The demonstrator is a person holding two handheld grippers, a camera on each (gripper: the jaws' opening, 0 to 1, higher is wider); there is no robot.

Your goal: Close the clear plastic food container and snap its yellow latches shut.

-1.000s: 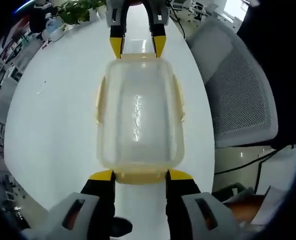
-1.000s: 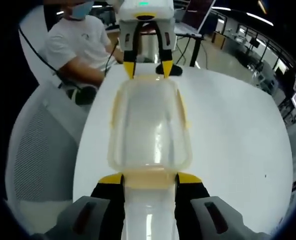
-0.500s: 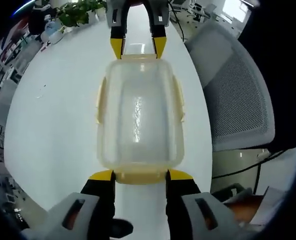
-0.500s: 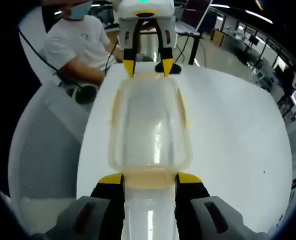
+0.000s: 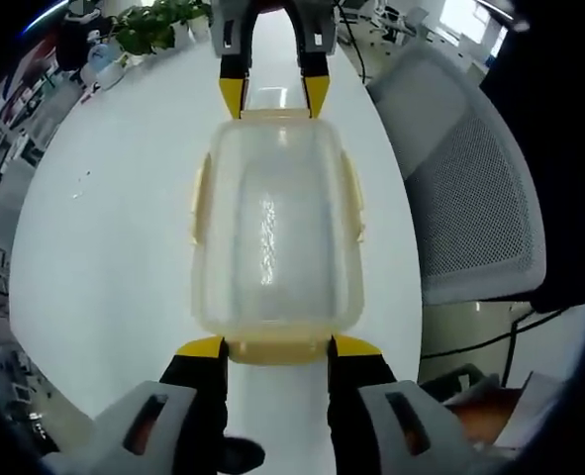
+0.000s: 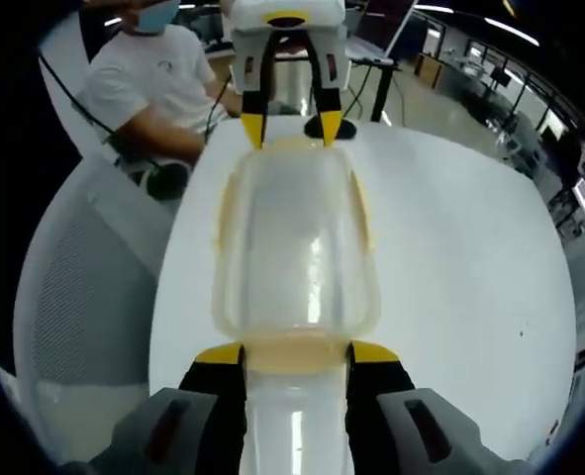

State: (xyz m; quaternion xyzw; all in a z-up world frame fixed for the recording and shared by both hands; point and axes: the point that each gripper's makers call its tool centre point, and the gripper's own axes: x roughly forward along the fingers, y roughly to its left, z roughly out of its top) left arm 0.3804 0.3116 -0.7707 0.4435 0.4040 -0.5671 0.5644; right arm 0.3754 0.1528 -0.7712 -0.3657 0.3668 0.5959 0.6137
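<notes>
Meanwhile both hand-held grippers — left (image 5: 269, 348), right (image 6: 297, 352) — stand apart at the container's (image 5: 272, 223) ends, chair (image 5: 470, 188) beside the table (image 5: 104, 228).

A clear plastic food container (image 5: 275, 233) with its lid in place is seen lying flat on a white table (image 5: 114, 228), lengthwise between the left gripper (image 5: 277, 348) and the right gripper (image 5: 272, 94), whose yellow tips meet its two short ends. Pale yellow latches (image 5: 196, 203) are seen along both long sides; whether they are snapped down cannot be told.
</notes>
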